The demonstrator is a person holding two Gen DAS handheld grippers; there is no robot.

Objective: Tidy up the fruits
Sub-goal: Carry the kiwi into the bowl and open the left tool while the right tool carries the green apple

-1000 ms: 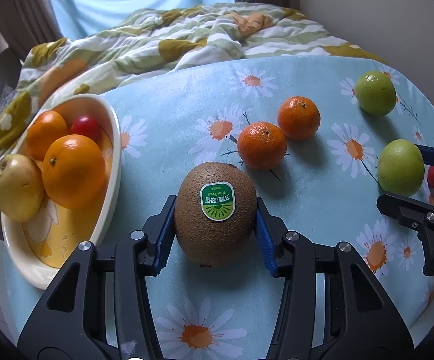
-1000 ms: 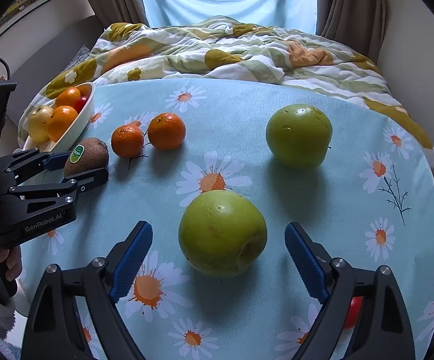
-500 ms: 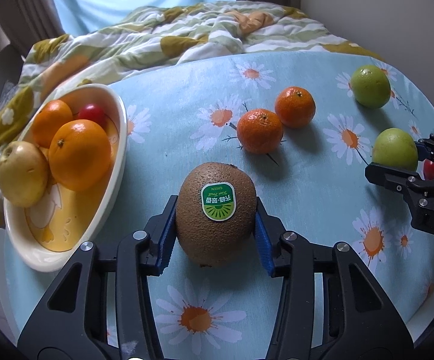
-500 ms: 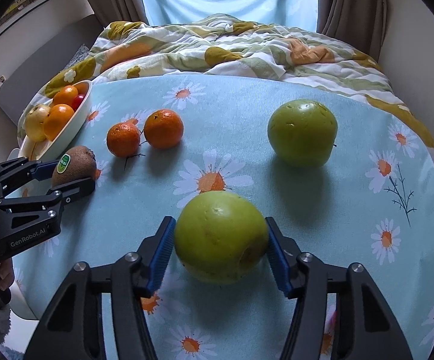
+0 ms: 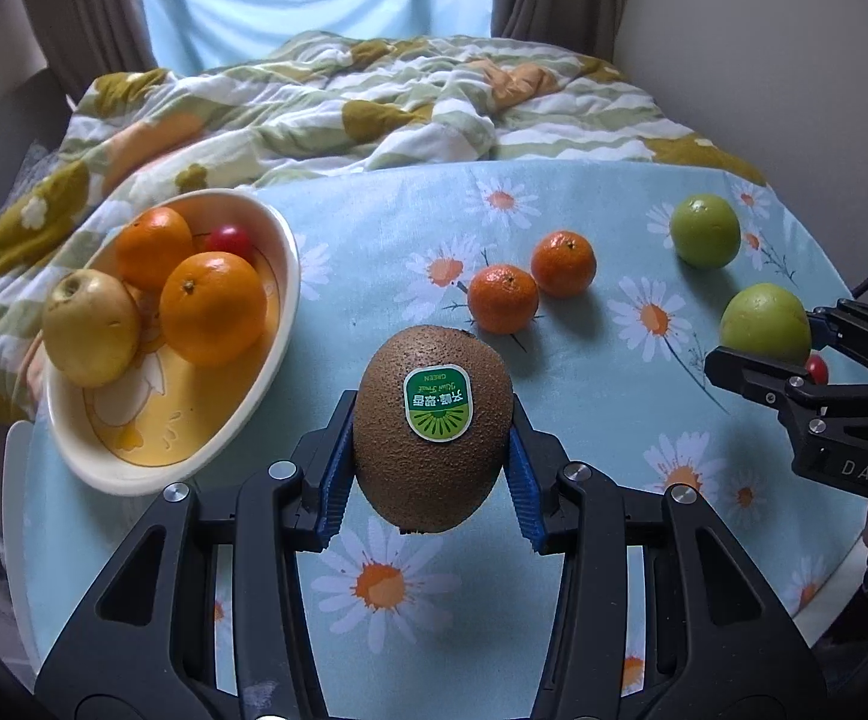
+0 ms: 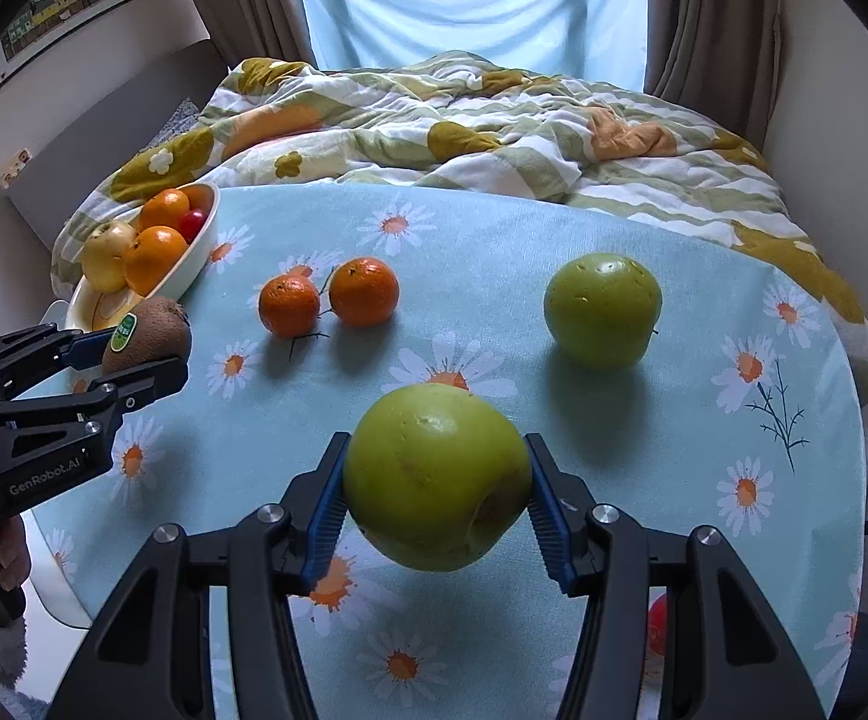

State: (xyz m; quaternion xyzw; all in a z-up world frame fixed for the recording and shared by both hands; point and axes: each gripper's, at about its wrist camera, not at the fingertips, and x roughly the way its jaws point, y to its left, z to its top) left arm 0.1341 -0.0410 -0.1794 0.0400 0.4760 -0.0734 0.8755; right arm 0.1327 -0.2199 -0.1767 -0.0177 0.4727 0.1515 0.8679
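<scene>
Kiwi (image 5: 432, 429) sticker (image 5: 437, 402): "GREEN" legible, printed upside down; other characters unclear. Left tongs (image 6: 128, 354) body reads "GenRobot.AI". Right tongs (image 5: 793, 354) body shows "DAS", rest cut off.

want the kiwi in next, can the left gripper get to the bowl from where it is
Probably yes. The left gripper is shut on the kiwi, and the bowl sits just to its left with only bare cloth between. Space remains at the bowl's near end.

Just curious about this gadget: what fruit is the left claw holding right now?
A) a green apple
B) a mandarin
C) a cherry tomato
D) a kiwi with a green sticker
D: the left claw has its blue pads pressed on both sides of the brown kiwi, green sticker facing the camera.
</scene>
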